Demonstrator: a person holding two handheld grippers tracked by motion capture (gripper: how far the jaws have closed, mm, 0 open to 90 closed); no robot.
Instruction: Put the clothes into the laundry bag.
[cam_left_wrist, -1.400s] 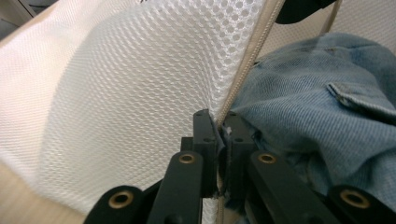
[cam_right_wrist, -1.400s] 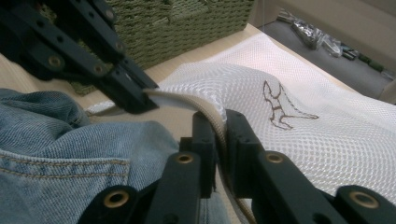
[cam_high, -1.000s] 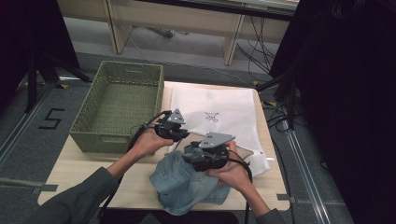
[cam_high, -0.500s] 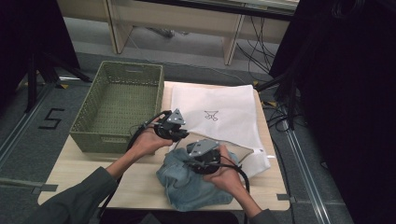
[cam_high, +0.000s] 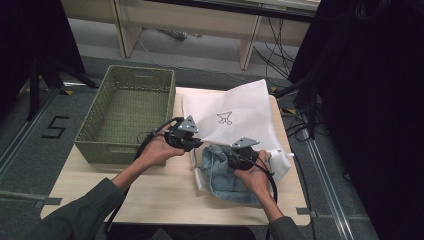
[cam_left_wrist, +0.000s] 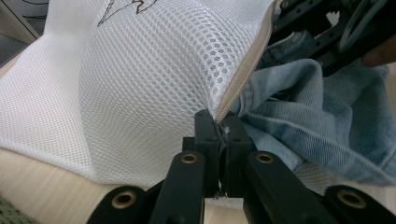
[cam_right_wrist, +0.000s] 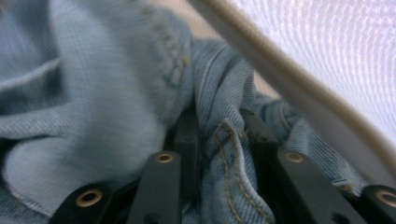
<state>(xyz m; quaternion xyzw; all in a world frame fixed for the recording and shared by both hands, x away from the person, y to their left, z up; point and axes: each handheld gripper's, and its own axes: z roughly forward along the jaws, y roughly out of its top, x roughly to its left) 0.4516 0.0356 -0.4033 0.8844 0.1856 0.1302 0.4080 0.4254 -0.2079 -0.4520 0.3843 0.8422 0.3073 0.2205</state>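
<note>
High view: the left gripper (cam_high: 196, 144), jaws clamped on the mesh bag (cam_high: 235, 117) rim, lifts the mouth; the right gripper (cam_high: 231, 159), jaws just re-opening slightly around a fold of the jeans (cam_high: 220, 172), sits directly before that opening.

At the bottom of the high view, 2 forearms enter the frame, the one at lower left in a long grey-green sleeve, the one at lower right showing a dark cuff at the frame edge. The left hand (cam_high: 156, 151) carries the left black 2-jaw claw (cam_high: 192, 142), topped by a grey 3-cornered plate, with a black cable looping back along the arm. The right hand (cam_high: 255, 175) carries the right black 2-jaw claw (cam_high: 235, 156) with the same grey plate and a black cable curving down at lower right. In both claw views, the matte black jaws rise from the bottom edge, jointed with brass-coloured round rivets.
</note>
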